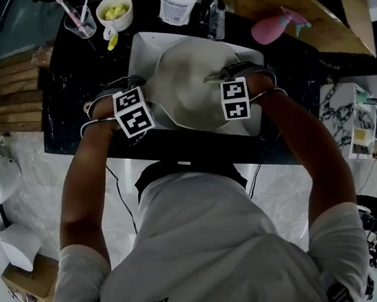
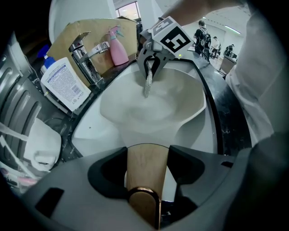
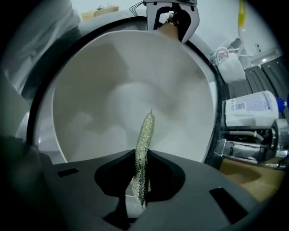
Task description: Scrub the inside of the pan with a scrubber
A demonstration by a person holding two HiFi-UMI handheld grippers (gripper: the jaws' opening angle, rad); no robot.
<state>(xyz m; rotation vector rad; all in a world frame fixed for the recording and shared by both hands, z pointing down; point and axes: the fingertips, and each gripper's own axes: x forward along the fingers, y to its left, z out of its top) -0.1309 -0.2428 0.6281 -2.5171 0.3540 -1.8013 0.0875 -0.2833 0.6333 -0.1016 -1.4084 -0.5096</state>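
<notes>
While in sink (image 2: 86, 132), pan handle (image 2: 144, 173) tight in left gripper (image 2: 147, 154), scrubber (image 3: 146, 133) in right gripper (image 3: 142, 159).

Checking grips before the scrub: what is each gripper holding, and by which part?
Left gripper clamps the pan by its wooden handle, near the capped end. Right gripper pinches the scrubber by one end.
</notes>
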